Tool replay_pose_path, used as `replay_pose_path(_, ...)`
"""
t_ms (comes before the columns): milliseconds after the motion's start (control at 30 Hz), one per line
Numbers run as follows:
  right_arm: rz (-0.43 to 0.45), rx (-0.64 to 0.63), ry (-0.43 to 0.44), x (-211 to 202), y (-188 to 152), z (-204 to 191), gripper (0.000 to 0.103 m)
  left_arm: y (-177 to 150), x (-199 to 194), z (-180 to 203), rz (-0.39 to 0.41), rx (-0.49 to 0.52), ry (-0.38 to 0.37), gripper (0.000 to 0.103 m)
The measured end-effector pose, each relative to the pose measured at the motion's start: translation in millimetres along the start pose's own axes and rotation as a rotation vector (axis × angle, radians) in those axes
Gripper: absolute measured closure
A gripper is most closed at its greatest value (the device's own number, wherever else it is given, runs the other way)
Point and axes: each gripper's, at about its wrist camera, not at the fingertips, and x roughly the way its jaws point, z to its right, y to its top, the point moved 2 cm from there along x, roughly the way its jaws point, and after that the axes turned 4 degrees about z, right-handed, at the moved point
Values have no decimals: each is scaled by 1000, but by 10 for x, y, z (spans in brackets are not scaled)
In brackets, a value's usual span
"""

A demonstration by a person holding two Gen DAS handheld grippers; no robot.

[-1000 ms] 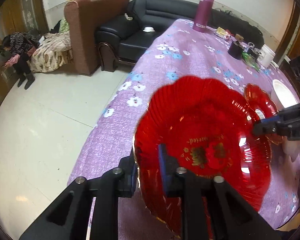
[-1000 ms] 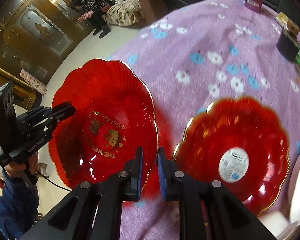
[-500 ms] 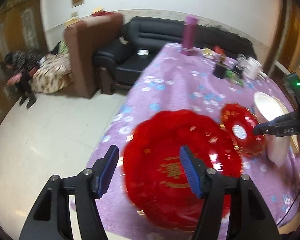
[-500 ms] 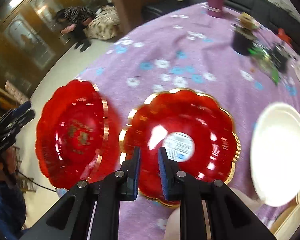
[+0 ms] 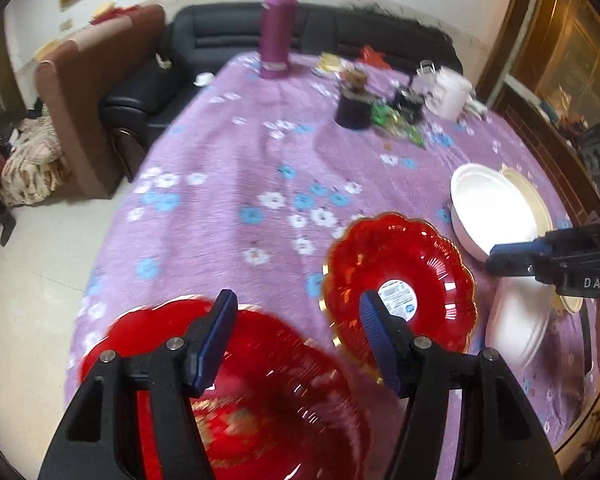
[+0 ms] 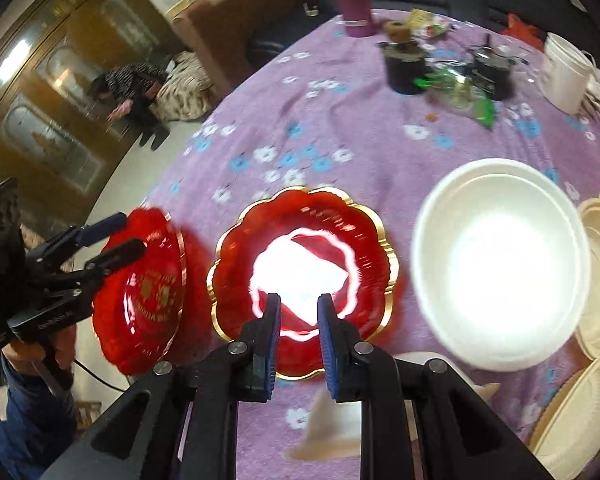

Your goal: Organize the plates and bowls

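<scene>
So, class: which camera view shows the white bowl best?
The right wrist view: the white bowl appears whole, open side up, right of the smaller red plate. In the left wrist view it sits small near the frame's right edge.

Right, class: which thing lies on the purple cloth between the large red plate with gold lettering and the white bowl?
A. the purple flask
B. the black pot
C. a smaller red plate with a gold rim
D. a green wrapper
C: in the right wrist view the smaller red plate sits between the large red plate and the white bowl.
</scene>
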Motion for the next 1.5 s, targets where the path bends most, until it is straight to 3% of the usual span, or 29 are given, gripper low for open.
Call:
replay_pose_path(233,-50,49,-67,153,83,390,82,106,417,164,-88,58,37,40)
replay_pose_path(400,-122,46,-40,326,161,497,81,154,540,191,-121,87,63,40)
replay_pose_path(467,-156,33,-44,395,176,482,75,151,595,182,-143,97,74,40)
replay_pose_path(533,-211,8,-84,488,174,475,57,156,653,162,-158,107,97,40)
replay_pose_path(567,-225,2,-108,520,172,478,56,155,677,159,-165,111,99,40)
replay_pose_path(633,-249,-19,-143,590,175,483,56,144,740,169,-185,124,73,49)
replay_pose_path(667,-255,-23,-138,619,181,486,56,128,782,190,-204,137,48,71)
replay_pose_path(700,-267,-31,-134,658,179,482,55,122,802,204,-216,138,24,81)
replay_pose_path(733,-276,-42,-140,693,173,478,56,125,813,219,-220,137,3,84)
replay_pose_path(767,-275,-55,-147,717,174,466,57,135,812,241,-216,147,4,87)
replay_pose_path(833,-257,-79,-161,727,205,436,74,151,818,270,-209,160,8,89)
replay_pose_path(1033,-163,-85,-131,740,470,282,80,273,861,186,-186,126,27,89)
replay_pose_path(1267,-122,-64,-77,810,618,138,80,388,880,52,-172,82,7,89)
replay_pose_path(1367,-117,-71,-141,750,613,201,79,351,858,23,-172,86,2,89)
replay_pose_path(1433,-110,-37,-151,636,565,348,61,326,837,10,-178,91,-6,89)
replay_pose_path(1500,-103,-26,-173,563,546,448,58,300,813,12,-181,102,-7,86)
